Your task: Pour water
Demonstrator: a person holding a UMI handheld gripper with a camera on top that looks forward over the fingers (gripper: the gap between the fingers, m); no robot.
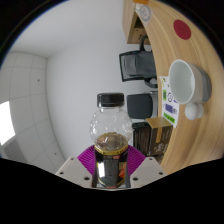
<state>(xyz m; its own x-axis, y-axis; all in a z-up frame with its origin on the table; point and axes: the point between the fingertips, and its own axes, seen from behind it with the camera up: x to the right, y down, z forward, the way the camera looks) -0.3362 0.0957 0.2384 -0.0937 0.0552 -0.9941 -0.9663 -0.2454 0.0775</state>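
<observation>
one capped bottle [110, 140] between gripped fingers [88, 158]

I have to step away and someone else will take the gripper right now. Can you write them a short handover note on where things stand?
Gripper: fingers closed on the bottle, which sits between the pads and looks lifted clear of the table.
Bottle: clear plastic, dark cap still on, a little dark liquid at the bottom.
Cup: white, empty as far as I can see, on the wooden table beyond the bottle; the view is rolled, so the table looks upright.
Done: bottle picked up.
Left: the cap probably has to come off, then carry the bottle to the cup and pour.
</observation>
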